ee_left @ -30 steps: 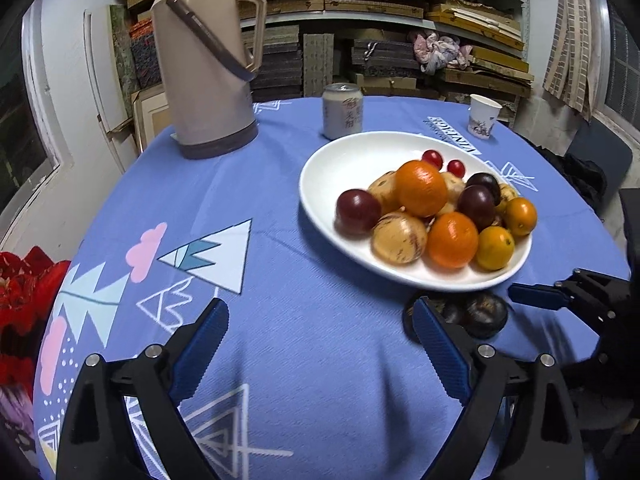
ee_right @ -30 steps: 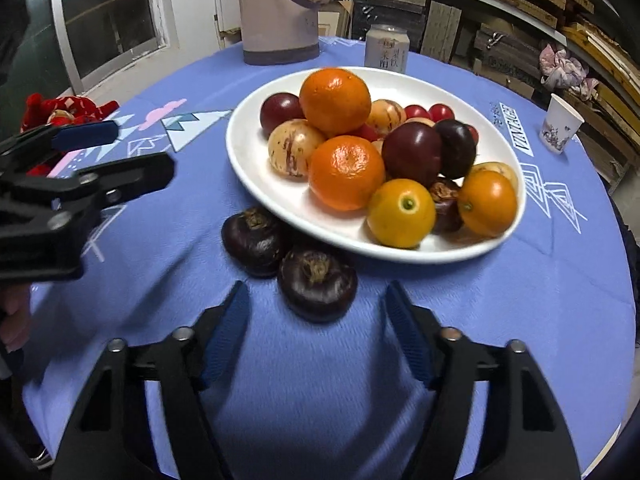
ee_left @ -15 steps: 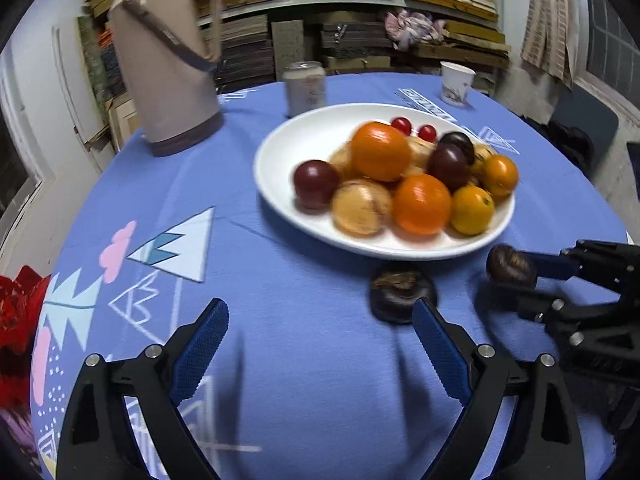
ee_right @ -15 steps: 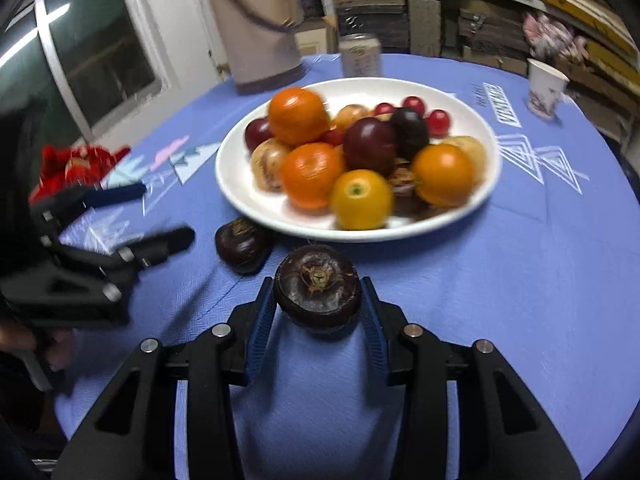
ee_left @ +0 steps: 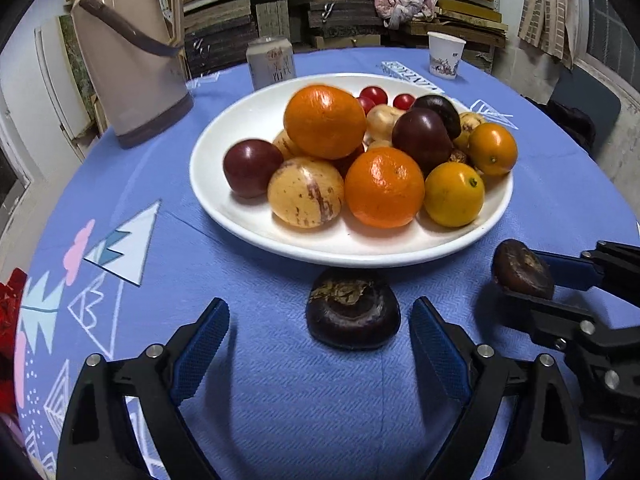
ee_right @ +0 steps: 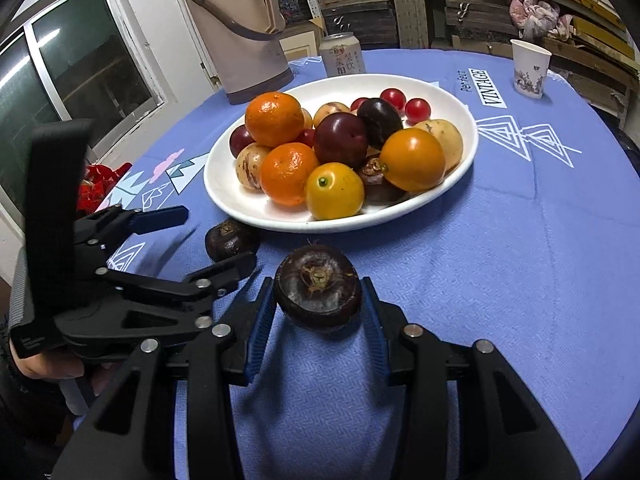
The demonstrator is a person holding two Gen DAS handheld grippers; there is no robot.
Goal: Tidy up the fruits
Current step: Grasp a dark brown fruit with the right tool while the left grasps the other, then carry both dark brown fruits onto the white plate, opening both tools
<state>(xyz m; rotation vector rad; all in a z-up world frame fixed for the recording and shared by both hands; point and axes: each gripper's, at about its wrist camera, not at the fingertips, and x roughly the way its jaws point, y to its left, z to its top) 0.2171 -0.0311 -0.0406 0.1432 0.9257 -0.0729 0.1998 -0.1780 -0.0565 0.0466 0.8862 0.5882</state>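
Observation:
Two dark brown round fruits lie outside the white plate point(ee_left: 248, 236), which is heaped with oranges, plums and other fruit. One dark fruit point(ee_left: 352, 312) rests on the blue cloth just in front of the plate. My left gripper point(ee_left: 319, 310) straddles it, its jaws closing but still clear of it on both sides. My right gripper point(ee_right: 319, 292) is shut on the other dark fruit point(ee_right: 318, 284), low over the cloth in front of the plate point(ee_right: 224, 196). That held fruit point(ee_left: 520, 268) also shows at the right of the left wrist view.
A beige thermos jug point(ee_left: 128, 60), a drink can point(ee_left: 271, 62) and a paper cup point(ee_left: 445, 54) stand behind the plate. Something red point(ee_left: 8, 320) lies at the table's left edge. Shelves of stacked boards fill the back wall. The round table drops off close on all sides.
My right gripper closed on one dark fruit and drew it away to the right. My left gripper came forward and lower until the other dark fruit lay between its fingers.

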